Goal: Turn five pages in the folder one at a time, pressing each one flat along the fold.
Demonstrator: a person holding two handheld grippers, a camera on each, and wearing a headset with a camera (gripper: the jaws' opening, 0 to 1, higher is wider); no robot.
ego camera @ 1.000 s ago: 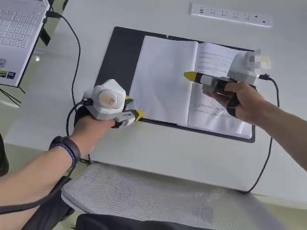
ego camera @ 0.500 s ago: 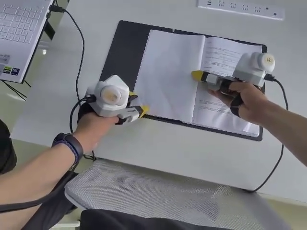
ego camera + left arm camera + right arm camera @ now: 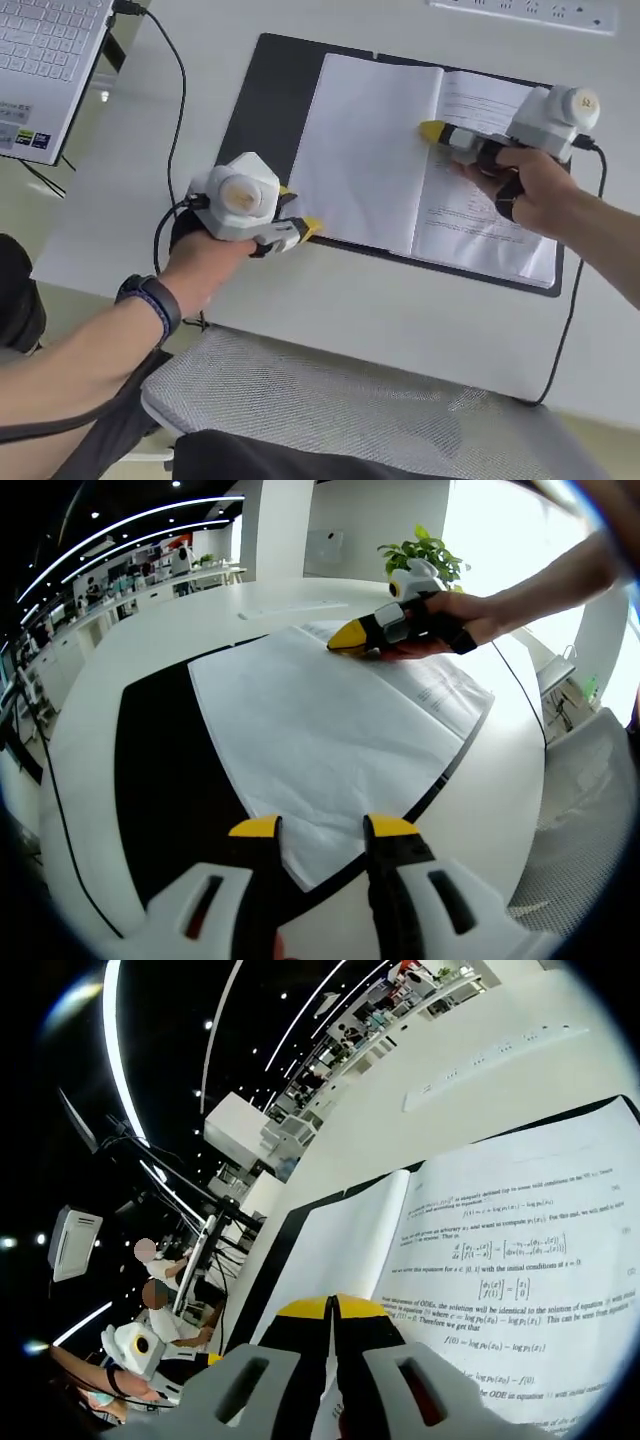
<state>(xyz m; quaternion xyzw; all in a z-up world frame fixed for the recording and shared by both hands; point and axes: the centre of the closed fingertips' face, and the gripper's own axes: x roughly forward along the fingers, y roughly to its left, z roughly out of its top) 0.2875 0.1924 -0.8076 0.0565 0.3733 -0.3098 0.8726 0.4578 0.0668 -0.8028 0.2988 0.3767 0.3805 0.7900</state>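
Folder (image 3: pixel 262 95) is laid open on the white table (image 3: pixel 350 300), with a blank page (image 3: pixel 365 140) on the left and a printed page (image 3: pixel 480 215) on the right. Right gripper (image 3: pixel 432 131) is set with its tip at the fold, jaws pressed together. Left gripper (image 3: pixel 310 228) is held just beside the blank page's near corner, jaws spread.

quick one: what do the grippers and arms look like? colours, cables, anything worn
The left gripper and right gripper each have a white angular body and pale grey fingers tipped yellow. A black cable trails from the left one, and another from the right. Forearms are bare, with a dark wristband on the left wrist and a black strap on the right hand.
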